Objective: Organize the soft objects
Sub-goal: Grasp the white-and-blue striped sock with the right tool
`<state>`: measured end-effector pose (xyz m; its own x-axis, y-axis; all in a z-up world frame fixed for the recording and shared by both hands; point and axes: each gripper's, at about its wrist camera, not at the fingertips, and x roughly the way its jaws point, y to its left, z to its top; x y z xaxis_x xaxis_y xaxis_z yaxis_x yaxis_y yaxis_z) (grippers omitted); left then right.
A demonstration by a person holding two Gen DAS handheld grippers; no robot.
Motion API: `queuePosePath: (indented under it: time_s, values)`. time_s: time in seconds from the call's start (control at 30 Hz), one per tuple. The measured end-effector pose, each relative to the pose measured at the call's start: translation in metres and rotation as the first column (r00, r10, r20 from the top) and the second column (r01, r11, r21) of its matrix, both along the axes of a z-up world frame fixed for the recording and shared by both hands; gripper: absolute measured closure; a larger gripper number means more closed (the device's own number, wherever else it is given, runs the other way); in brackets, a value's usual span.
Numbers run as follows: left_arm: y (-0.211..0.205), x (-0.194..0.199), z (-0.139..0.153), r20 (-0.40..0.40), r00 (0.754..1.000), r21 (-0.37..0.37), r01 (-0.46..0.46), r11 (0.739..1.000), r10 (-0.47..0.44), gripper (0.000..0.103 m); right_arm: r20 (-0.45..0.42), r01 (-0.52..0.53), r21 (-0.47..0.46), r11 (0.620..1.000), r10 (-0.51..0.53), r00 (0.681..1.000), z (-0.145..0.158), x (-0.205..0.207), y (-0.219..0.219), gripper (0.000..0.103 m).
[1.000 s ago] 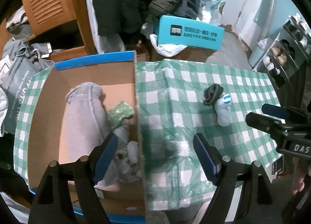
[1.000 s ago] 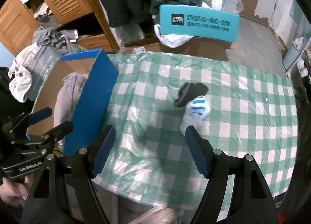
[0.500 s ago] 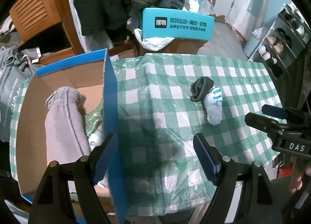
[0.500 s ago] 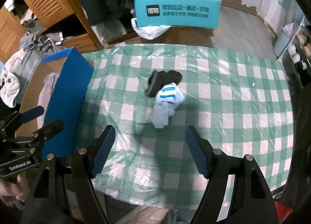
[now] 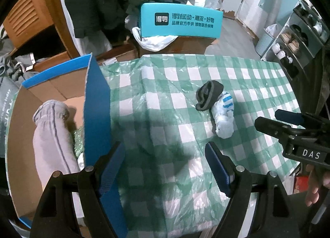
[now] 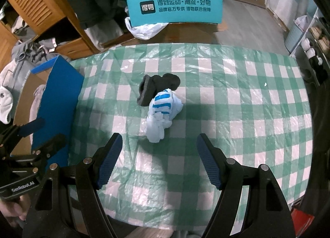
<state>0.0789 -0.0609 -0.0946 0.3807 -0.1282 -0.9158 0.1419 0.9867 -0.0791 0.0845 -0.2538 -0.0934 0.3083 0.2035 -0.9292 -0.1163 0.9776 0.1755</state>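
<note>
While touching the dark sock (image 6: 156,89), white striped sock (image 6: 163,114) lies lengthwise, seemingly toward right gripper (image 6: 158,162), jaws apart

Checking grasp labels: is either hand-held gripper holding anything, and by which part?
Nothing held. Left hand-held gripper and right hand-held gripper are both open, above the tablecloth.

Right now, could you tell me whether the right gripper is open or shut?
Open: the right gripper has its jaws spread wide and empty, with the white-and-blue sock lying ahead on the tablecloth.
</note>
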Motion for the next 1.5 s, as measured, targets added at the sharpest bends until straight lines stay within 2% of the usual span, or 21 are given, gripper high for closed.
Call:
queuePosePath:
  time_s: [0.43, 0.63, 0.9, 1.33, 1.37, 1.43, 1.5]
  values:
    - [-0.014, 0.031, -0.025, -0.01, 1.0, -0.003, 0.013, 1.0, -0.013, 0.022, -0.017, 0.04, 0.003, 0.999, -0.039, 0.999, -0.029, 0.033, -0.003, 0.029]
    - [-0.012, 0.039, -0.041, -0.043, 0.999, -0.02, 0.002, 1.0, -0.003, 0.022, -0.041, 0.053, 0.003, 0.999, -0.052, 0.998, -0.043, 0.045, -0.002, 0.029]
    - [-0.01, 0.046, -0.058, -0.075, 0.997, -0.038, -0.006, 0.999, 0.003, 0.022, -0.082, 0.047, -0.009, 0.999, -0.047, 0.996, -0.067, 0.058, 0.005, 0.029]
    - [-0.018, 0.057, -0.071, -0.096, 0.995, -0.014, 0.003, 1.0, -0.005, 0.022, -0.116, 0.003, -0.02, 1.0, -0.006, 0.993, -0.095, 0.066, 0.014, 0.03]
    - [-0.019, 0.058, -0.073, -0.099, 0.995, -0.013, 0.007, 1.0, -0.008, 0.022, -0.117, -0.003, -0.015, 1.0, 0.001, 0.993, -0.096, 0.066, 0.014, 0.033]
    - [-0.022, 0.058, -0.074, -0.102, 0.995, -0.011, 0.011, 1.0, -0.012, 0.022, -0.116, -0.009, -0.016, 1.0, 0.007, 0.993, -0.099, 0.065, 0.012, 0.046]
    - [-0.024, 0.059, -0.075, -0.104, 0.994, -0.011, 0.012, 1.0, -0.013, 0.022, -0.123, -0.013, -0.012, 1.0, 0.011, 0.992, -0.1, 0.064, 0.01, 0.052]
